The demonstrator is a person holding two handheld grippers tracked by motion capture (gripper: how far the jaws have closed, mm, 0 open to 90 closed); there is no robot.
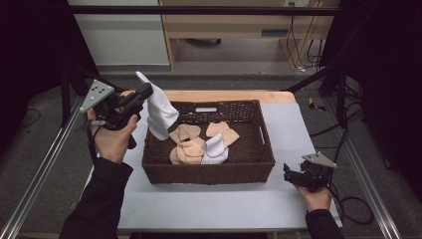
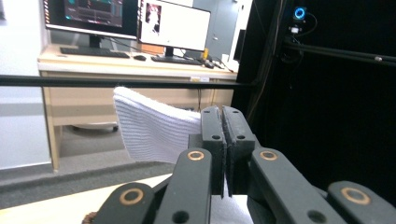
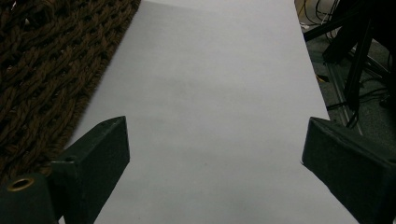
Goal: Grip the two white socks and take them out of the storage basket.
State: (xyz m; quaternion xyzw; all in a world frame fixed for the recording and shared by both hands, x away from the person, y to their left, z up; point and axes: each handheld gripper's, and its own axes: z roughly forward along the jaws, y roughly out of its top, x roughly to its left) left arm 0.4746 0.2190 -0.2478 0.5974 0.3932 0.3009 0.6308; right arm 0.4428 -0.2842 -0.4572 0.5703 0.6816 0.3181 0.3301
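Right claw (image 1: 287,174) rests on the counter (image 1: 209,204) beside the basket (image 1: 209,172), jaws wide apart. Left claw (image 1: 148,90) clamps a white sock (image 1: 159,112), raised above the basket's left rim.

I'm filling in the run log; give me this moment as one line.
left gripper: shut on white sock, lifted above basket | right gripper: open, beside basket | basket: beige and white socks

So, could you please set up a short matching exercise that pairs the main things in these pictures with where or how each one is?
Things:
1. white sock
2. right gripper
3. beige socks
4. basket

States:
A. lying inside the basket
B. open, low over the grey tabletop
C. pinched in the left gripper, hanging above the basket's left end
D. standing on the table, dark woven

Pairs: 1-C, 2-B, 3-A, 4-D
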